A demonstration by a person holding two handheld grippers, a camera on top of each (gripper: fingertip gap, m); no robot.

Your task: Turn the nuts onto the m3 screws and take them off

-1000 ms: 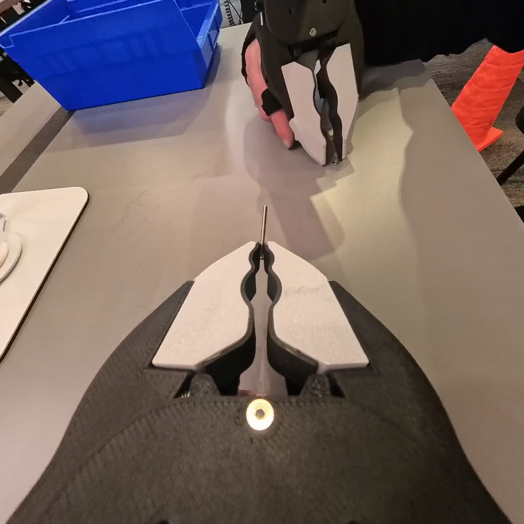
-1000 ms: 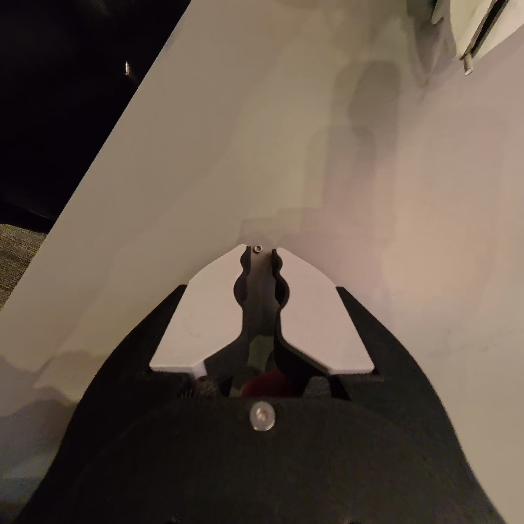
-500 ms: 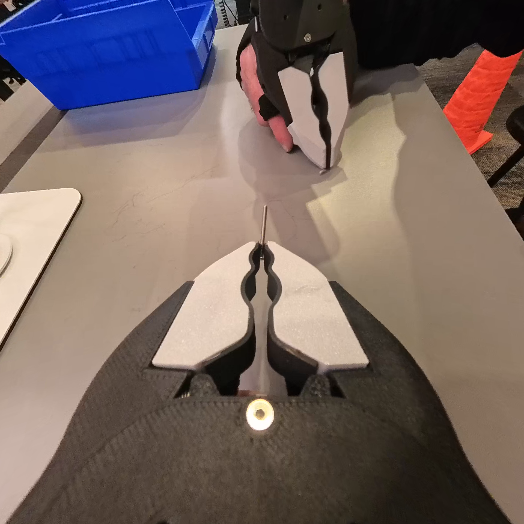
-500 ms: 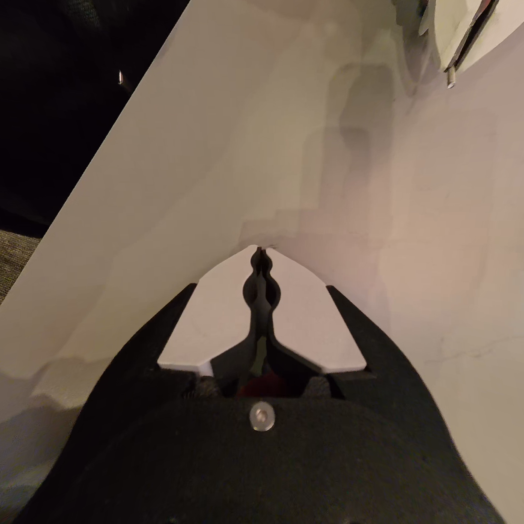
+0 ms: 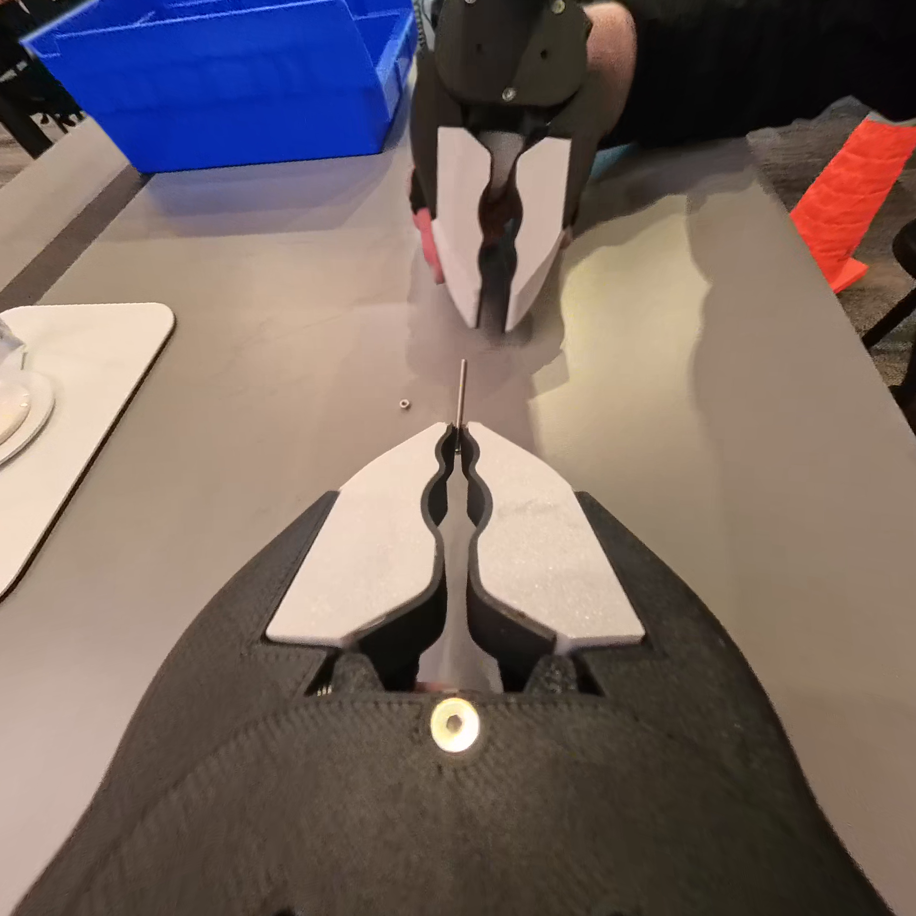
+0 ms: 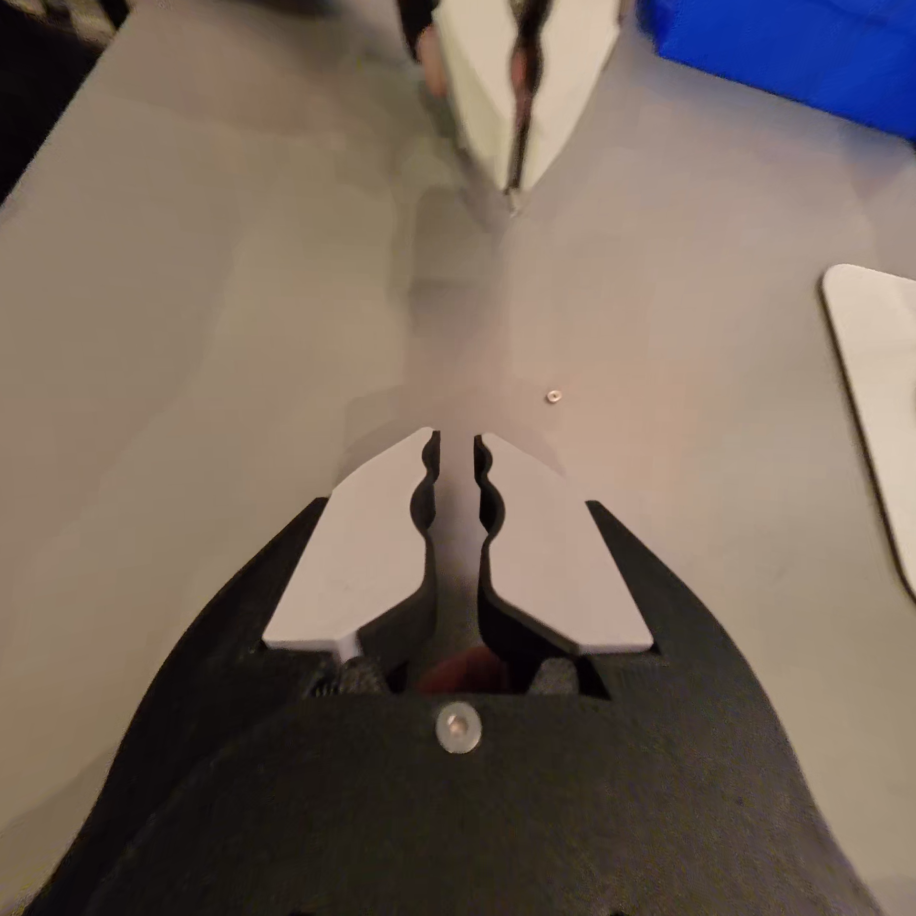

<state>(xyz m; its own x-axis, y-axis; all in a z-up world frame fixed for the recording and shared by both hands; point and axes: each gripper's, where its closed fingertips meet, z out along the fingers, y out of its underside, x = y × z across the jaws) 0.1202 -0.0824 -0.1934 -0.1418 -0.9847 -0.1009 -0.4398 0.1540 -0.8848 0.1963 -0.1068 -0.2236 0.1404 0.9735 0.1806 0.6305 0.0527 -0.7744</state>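
My left gripper (image 5: 459, 425) is shut on a thin m3 screw (image 5: 462, 394) that sticks out forward from its tips over the grey table (image 5: 669, 446). A small nut (image 5: 405, 403) lies on the table just left of the screw; it also shows in the right wrist view (image 6: 554, 395). My right gripper (image 6: 456, 436) is open and empty, facing the left one across the table; it shows in the left wrist view (image 5: 492, 324). The left gripper (image 6: 513, 193) with the screw tip appears blurred in the right wrist view.
A blue bin (image 5: 238, 84) stands at the table's far left. A white board (image 5: 89, 376) with a clear dish (image 5: 20, 416) lies at the left edge. An orange cone (image 5: 862, 198) stands on the floor beyond the right edge. The gap from one gripper's tips to the other's is roughly 10 cm.
The right gripper shut on the nut, then swung round to face the left gripper and opened. The nut now lies on the table beside the screw. The left gripper kept its hold.
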